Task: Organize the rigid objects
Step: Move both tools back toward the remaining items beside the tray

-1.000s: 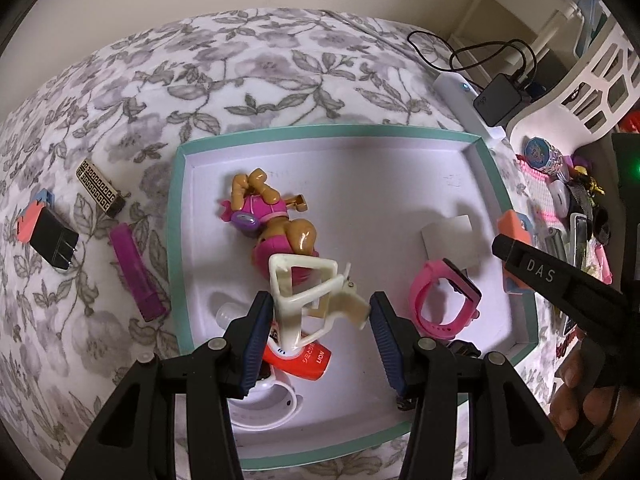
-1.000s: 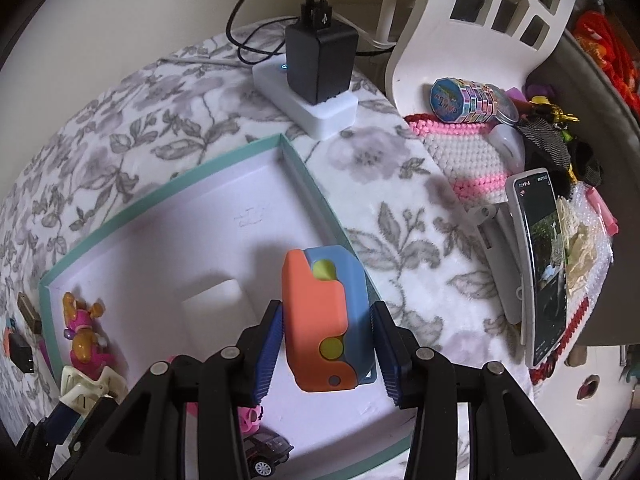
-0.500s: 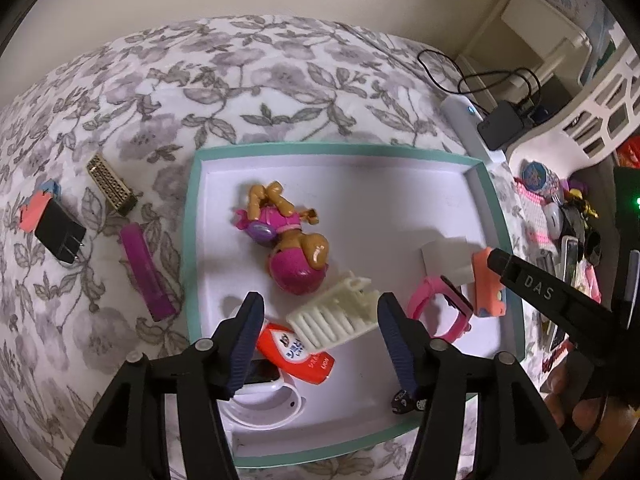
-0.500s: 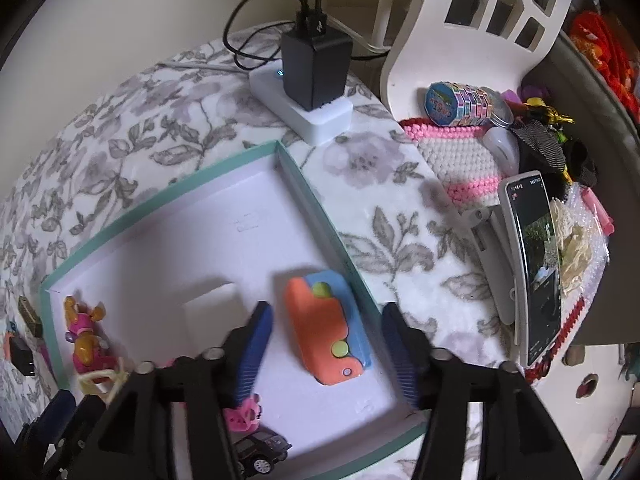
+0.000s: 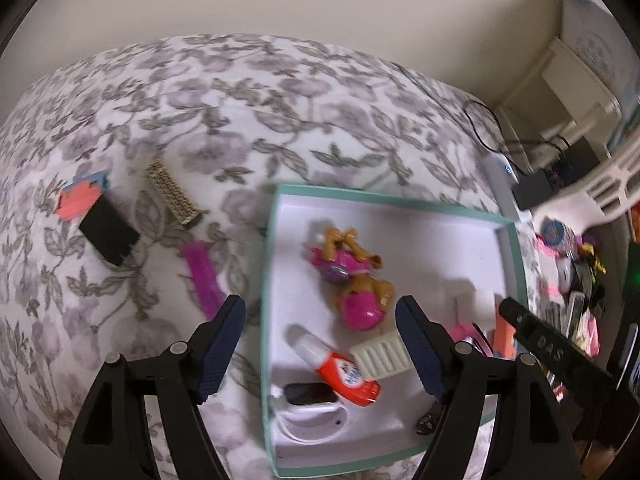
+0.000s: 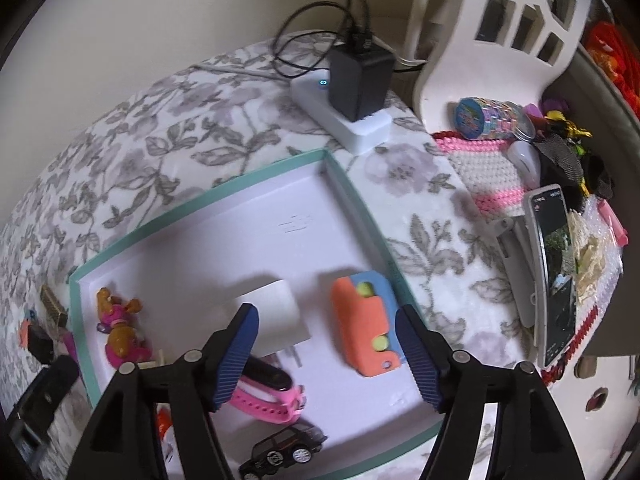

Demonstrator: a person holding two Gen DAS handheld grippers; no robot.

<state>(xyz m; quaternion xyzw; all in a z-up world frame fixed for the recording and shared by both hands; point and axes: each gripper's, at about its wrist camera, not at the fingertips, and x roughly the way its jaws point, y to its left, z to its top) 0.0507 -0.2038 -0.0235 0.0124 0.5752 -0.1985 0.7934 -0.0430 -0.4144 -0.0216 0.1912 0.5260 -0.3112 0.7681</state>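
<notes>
Toys lie in the green box point(image 6: 352, 196): the orange block point(image 6: 366, 322), the pink dog point(image 5: 356, 280). Both my left fingers point(image 5: 228, 340) and right fingers point(image 6: 240, 354) are wide open, holding nothing.

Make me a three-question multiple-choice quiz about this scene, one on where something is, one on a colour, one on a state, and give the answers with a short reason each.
1. Where does the orange and blue block lie?
A. Inside the teal-rimmed tray, near its right wall
B. On the floral cover beside the charger
C. Between the right gripper's fingers

2. What colour is the long flat bar on the floral cover left of the tray?
A. Green
B. Magenta
C. White

3. How does the left gripper stand?
A. Shut on the cream ribbed piece
B. Shut on the toy dog
C. Open, holding nothing

Answers:
1 A: the right wrist view shows it resting on the tray floor by the right wall.
2 B: it shows bright magenta in the left wrist view.
3 C: its jaws are spread wide, with the cream ribbed piece lying loose in the tray.
</notes>
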